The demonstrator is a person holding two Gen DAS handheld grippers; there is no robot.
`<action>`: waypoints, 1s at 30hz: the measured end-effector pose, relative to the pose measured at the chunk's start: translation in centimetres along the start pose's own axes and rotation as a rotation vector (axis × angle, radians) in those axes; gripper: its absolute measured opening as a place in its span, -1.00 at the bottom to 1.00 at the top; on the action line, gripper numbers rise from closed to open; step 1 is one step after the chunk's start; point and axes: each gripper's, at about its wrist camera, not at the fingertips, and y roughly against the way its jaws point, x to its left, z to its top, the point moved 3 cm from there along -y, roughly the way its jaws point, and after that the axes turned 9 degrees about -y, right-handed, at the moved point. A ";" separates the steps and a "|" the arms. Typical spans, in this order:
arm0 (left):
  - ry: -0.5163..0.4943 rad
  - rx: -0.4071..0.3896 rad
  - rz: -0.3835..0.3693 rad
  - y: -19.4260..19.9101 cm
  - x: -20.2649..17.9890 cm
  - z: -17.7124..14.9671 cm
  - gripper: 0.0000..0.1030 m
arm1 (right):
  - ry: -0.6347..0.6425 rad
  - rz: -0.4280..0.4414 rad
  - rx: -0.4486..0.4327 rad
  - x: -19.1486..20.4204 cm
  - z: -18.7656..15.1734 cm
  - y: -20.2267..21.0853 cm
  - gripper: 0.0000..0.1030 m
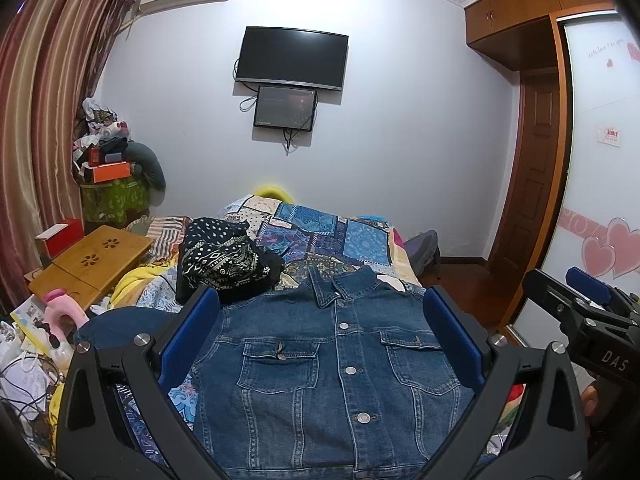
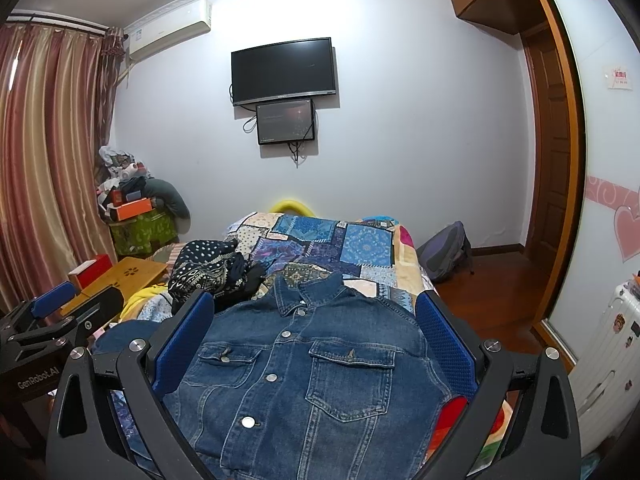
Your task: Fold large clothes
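Bed (image 1: 372, 240), denim jacket (image 1: 332, 372) (flat)

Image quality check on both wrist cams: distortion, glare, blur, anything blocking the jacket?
Left wrist: strong fisheye bending of the wardrobe and curtains, dark vignette corners, faint reflection on the TV; denim jacket sharp and evenly lit. Right wrist: same barrel distortion, bright patch on the wall above the TV; jacket sharp, sides partly hidden by the open right gripper.

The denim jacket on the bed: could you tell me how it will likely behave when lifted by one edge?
The denim jacket lies flat, buttoned, so it probably drapes rather than holds shape. Its thick seams and pockets suggest fairly heavy cloth that sags. It should grip well, not slip.
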 end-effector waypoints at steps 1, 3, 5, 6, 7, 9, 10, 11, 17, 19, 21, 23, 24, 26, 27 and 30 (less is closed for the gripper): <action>0.000 -0.001 0.000 0.0 0.0 -0.1 0.99 | -0.001 0.000 0.001 0.0 0.0 0.0 0.95; -0.001 -0.003 0.002 0.1 0.0 0.0 0.99 | -0.001 0.000 0.001 0.0 0.0 0.0 0.95; -0.003 -0.004 0.003 0.1 0.0 0.0 0.99 | -0.001 0.000 0.002 0.0 0.0 0.0 0.95; -0.003 -0.005 0.004 0.2 0.0 0.0 0.99 | -0.001 0.001 0.001 0.0 0.0 0.0 0.95; -0.004 -0.006 0.004 0.2 0.0 0.0 0.99 | -0.001 0.002 0.002 0.1 0.0 0.0 0.95; -0.005 -0.007 0.005 0.2 -0.1 0.0 0.99 | -0.001 0.000 0.002 0.1 0.1 0.1 0.95; -0.006 -0.007 0.005 0.2 -0.1 -0.1 0.99 | 0.000 0.001 0.003 0.1 0.0 0.1 0.95; -0.006 -0.007 0.005 0.2 -0.1 -0.1 0.99 | 0.000 0.001 0.003 0.1 0.0 0.1 0.95; -0.005 -0.008 0.005 0.2 -0.1 -0.1 0.99 | -0.001 0.002 0.004 0.1 0.0 0.1 0.95; -0.005 -0.007 0.005 0.2 -0.1 -0.1 0.99 | -0.001 0.002 0.004 0.1 0.0 0.1 0.95; -0.005 -0.007 0.006 0.2 -0.1 -0.1 0.99 | 0.000 0.002 0.004 0.0 0.0 0.0 0.95; -0.003 -0.005 0.006 0.1 0.0 -0.2 0.99 | 0.001 0.001 0.005 0.0 0.0 0.0 0.95; -0.002 -0.004 0.007 0.1 0.0 -0.2 0.99 | 0.002 0.001 0.005 0.1 -0.1 0.0 0.95; 0.000 -0.003 0.007 0.1 0.0 -0.2 0.99 | 0.001 0.000 0.007 0.1 0.0 0.0 0.95; 0.001 -0.003 0.008 0.1 0.0 -0.2 0.99 | 0.001 0.001 0.007 0.1 -0.1 0.0 0.95; 0.002 -0.002 0.008 0.0 0.1 -0.3 0.99 | 0.001 0.000 0.008 0.1 -0.1 0.0 0.95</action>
